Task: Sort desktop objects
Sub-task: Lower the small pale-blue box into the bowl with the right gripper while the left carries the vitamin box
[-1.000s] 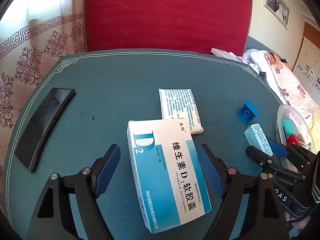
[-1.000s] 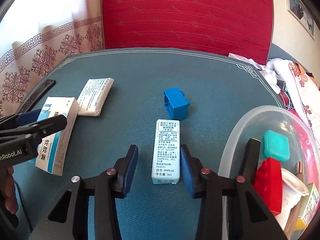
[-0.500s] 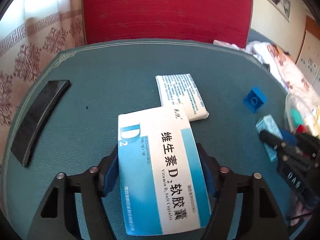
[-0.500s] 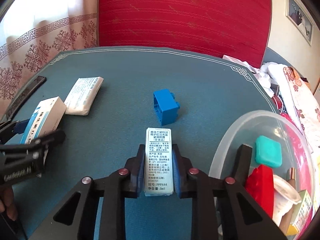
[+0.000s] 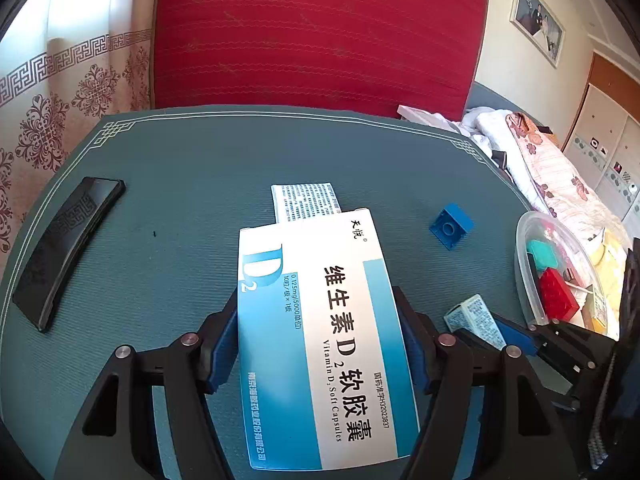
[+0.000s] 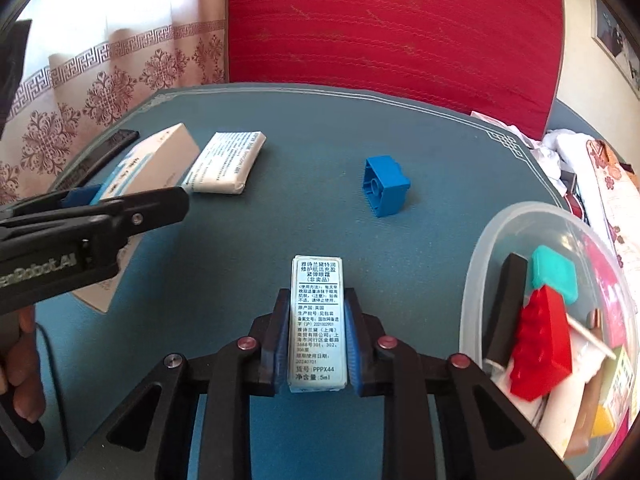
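The left tool holds the vitamin D box by its long sides, blue pads pressed against both edges after its jaws have just been closing on it; the box's far end covers part of the white printed packet lying flat behind it. The right tool is narrow, its jaws having just closed on the small eye-cream carton, which stands out forward between the pads.

The teal tabletop has a pale border line along its curved rim. Most open room lies in the middle and toward the far edge, in front of the red chair back. A black phone lies near the left rim, well apart from everything else. A blue building block sits alone on its side in the right half, clear of both tools.

At the right edge stands a clear plastic bowl. Inside it are a red building block, a teal square piece, a black upright piece against the near wall, and some pale and yellow packaging I cannot identify.
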{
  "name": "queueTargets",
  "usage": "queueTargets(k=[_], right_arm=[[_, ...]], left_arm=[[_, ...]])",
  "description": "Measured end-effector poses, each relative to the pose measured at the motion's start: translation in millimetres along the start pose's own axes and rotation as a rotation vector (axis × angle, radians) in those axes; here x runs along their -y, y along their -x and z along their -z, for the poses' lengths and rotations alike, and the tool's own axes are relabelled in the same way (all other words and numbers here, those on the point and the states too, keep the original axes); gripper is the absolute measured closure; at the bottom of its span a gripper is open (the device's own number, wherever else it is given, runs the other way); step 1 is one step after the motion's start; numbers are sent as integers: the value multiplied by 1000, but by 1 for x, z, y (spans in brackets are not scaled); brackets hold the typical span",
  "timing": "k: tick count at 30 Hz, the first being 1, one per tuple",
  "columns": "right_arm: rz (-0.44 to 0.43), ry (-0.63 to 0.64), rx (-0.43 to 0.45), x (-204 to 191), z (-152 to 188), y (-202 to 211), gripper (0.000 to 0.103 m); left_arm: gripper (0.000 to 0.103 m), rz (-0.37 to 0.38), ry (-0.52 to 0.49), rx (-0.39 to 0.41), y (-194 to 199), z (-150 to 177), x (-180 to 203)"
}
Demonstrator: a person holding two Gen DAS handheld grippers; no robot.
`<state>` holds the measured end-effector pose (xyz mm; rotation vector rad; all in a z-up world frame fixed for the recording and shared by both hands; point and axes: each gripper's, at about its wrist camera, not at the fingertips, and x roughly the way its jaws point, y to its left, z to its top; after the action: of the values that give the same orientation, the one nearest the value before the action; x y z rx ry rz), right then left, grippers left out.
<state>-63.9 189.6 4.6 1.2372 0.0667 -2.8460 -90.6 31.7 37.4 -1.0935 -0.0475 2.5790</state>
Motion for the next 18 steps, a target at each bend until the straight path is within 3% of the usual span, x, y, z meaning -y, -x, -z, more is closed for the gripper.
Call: queueTargets(k=[10,18], right_arm=[[-19,-114,66,22,3,40,76],[39,-213,133,55,11,74,76]], left_arm=[[33,54,-35,18,13,5,18],[33,133,-66,26,22,6,35]])
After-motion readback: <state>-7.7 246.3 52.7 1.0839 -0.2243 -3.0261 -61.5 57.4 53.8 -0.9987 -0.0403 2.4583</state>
